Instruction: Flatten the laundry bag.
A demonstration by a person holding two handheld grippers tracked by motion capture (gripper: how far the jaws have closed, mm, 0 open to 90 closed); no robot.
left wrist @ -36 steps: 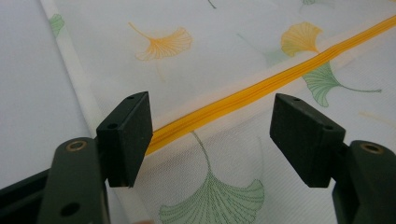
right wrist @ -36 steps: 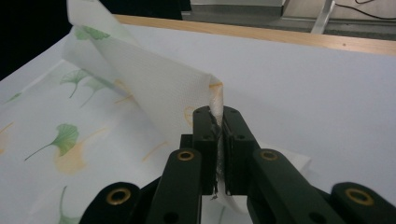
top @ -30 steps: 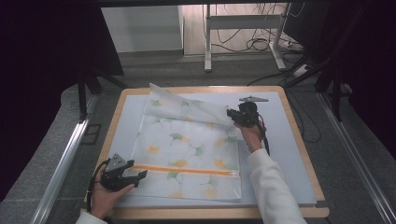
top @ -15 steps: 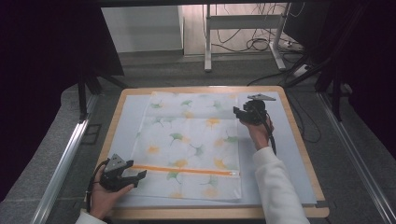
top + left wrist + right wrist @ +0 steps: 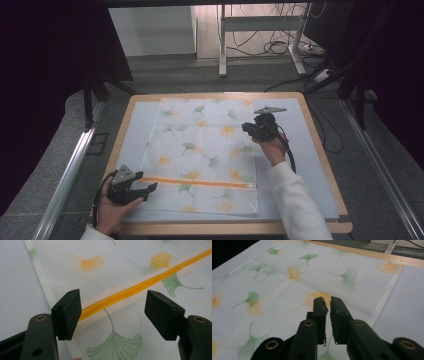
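High view: a white cloth cover (image 5: 202, 157) printed with ginkgo leaves lies spread flat on the pale mat (image 5: 300, 170) of the wood-edged tabletop (image 5: 320, 145), its orange zipper (image 5: 195, 182) running across near the person's edge. The left hand-held gripper (image 5: 150, 187) rests at the cover's near left corner, by the zipper's end. The right hand-held gripper (image 5: 246, 128) hangs over the cover's right side, nearer the far edge; a white sleeve (image 5: 295, 200) leads up to it. Left gripper view: the left hand-held gripper (image 5: 113, 312) has its jaws wide apart, straddling the zipper (image 5: 140, 287), which runs between them on the cover (image 5: 100, 272); pads not pressing anything. Right gripper view: the right hand-held gripper (image 5: 329, 306) has just been closing, jaws now nearly together with a thin slit left and no cloth between them, poised above the cover (image 5: 287, 290), near its right hem.
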